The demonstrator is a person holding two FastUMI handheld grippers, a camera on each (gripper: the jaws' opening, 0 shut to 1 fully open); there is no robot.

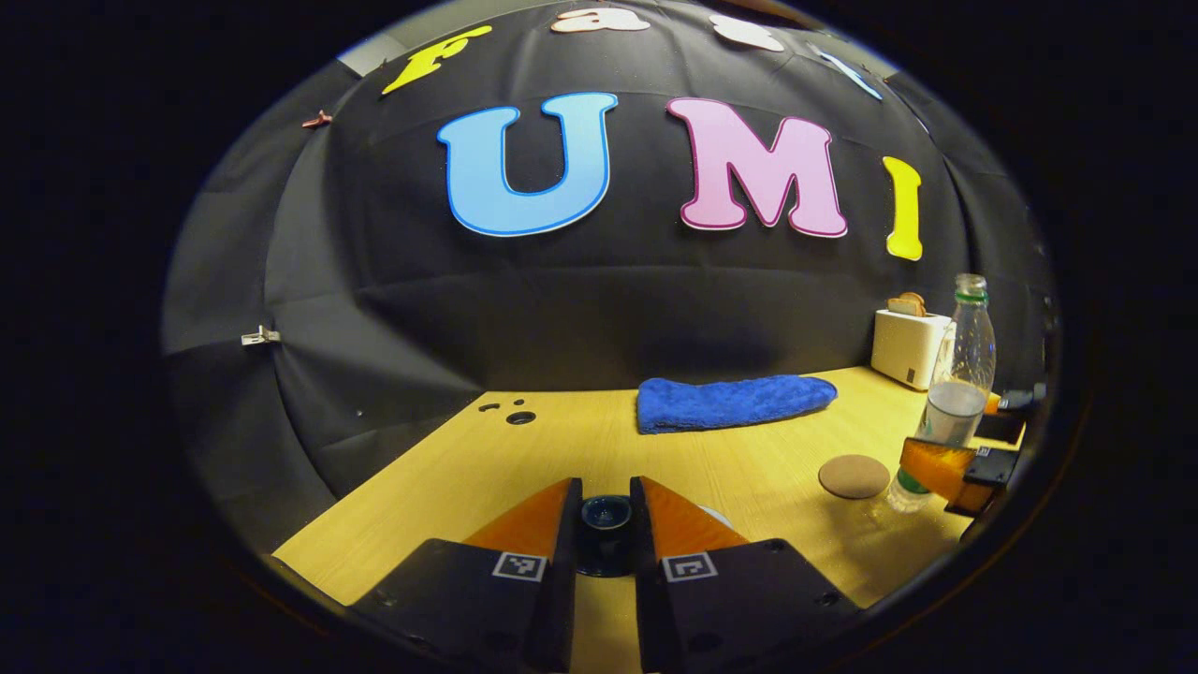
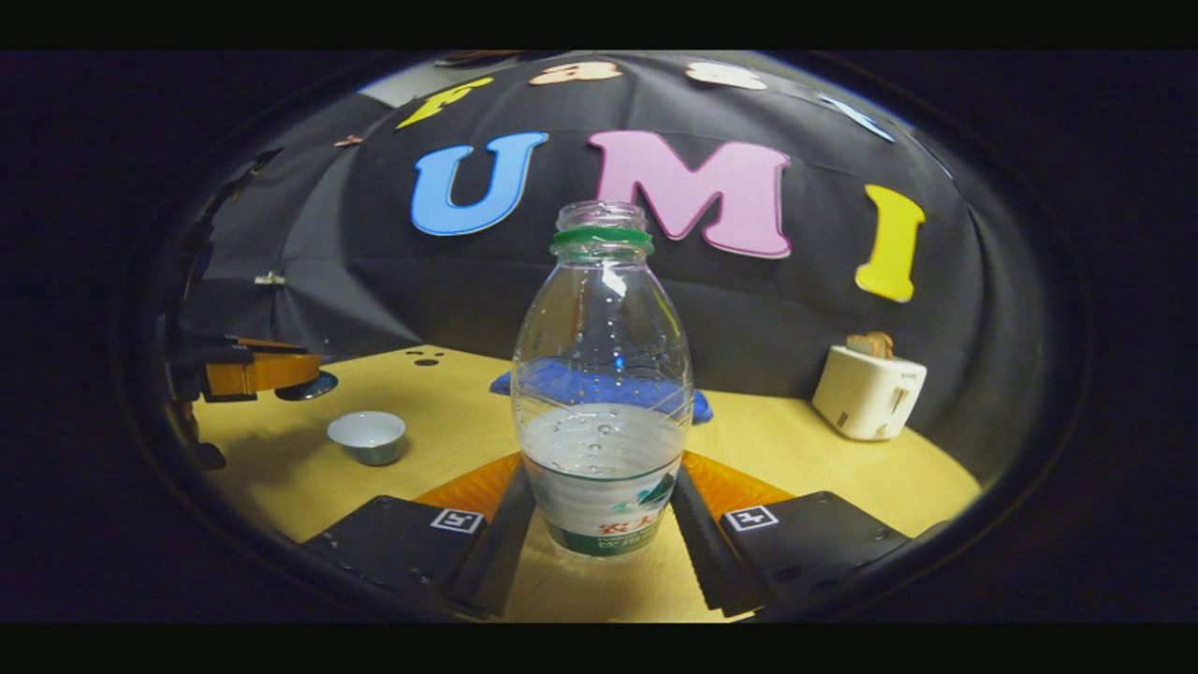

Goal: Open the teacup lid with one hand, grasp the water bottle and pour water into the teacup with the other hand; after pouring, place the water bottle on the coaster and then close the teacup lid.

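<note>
in the left gripper view the left gripper [image 1: 606, 524] sits at the bottom centre of the frame, its jaws drawn in on the dark teacup lid [image 1: 606, 518], one finger against each side of it, with the lid held above the wooden surface [image 1: 524, 468]. at the right edge of that view the water bottle [image 1: 955, 393] stands upright, uncapped and partly filled, with the right gripper [image 1: 945, 468] clamped around its lower body. the round brown coaster [image 1: 853, 476] lies flat on the surface just left of the bottle's base, apart from it. behind, in the middle of the frame, a folded blue cloth [image 1: 735, 402] lies along the back of the surface, and a white toaster [image 1: 908, 346] with bread in its slot stands at the right, near the bottle's upper half. in the right gripper view the bottle fills the centre of the frame, upright between the right gripper's fingers, which press on its labelled lower part from both sides. at the lower left of that view the small pale teacup [image 2: 367, 436] stands open on the surface, well apart from the bottle. above it, at the left edge, the left gripper holds the lid off the cup, higher and a little to the left. the toaster is at the right of that frame.
</note>
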